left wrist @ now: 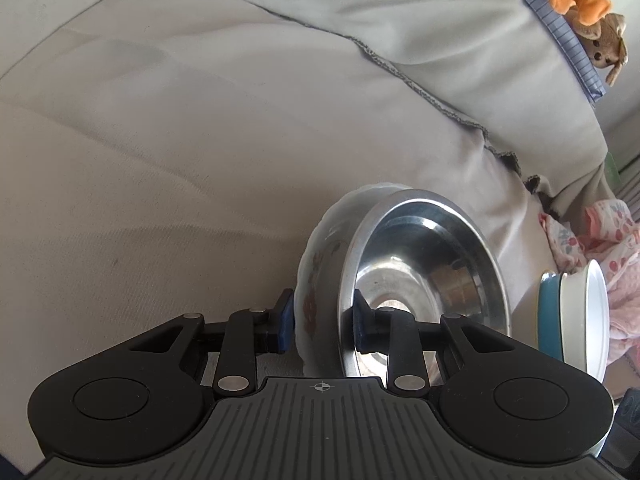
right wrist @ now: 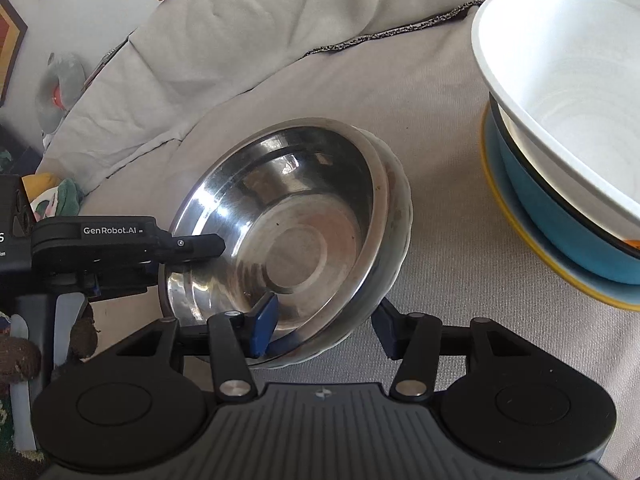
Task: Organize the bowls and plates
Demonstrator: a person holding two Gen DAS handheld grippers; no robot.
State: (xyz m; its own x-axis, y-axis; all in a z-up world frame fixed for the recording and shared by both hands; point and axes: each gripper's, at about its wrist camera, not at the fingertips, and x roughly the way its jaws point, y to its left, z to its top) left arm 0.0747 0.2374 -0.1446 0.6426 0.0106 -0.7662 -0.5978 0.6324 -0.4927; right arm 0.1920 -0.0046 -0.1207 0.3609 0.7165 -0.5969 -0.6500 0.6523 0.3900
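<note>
Two nested bowls stand between the left gripper (left wrist: pixel 322 322) jaws: steel bowl (left wrist: pixel 424 276) inside floral bowl (left wrist: pixel 316 280), on a beige sofa cover (left wrist: pixel 180 160); pads clamp both rims. Right view: right gripper (right wrist: pixel 324 326) straddles the near rim, contact uncertain. Lift both sides evenly toward the white bowl (right wrist: pixel 560 80) stack. Legible: "GenRobot.AI" (right wrist: pixel 110 231).

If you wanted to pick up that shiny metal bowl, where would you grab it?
By its rim. The steel bowl sits nested in a white floral bowl, so its outer wall is mostly covered. One finger has to go inside the steel bowl and the other outside, pinching the rim from the near edge, as the left gripper and right gripper both do.
</note>
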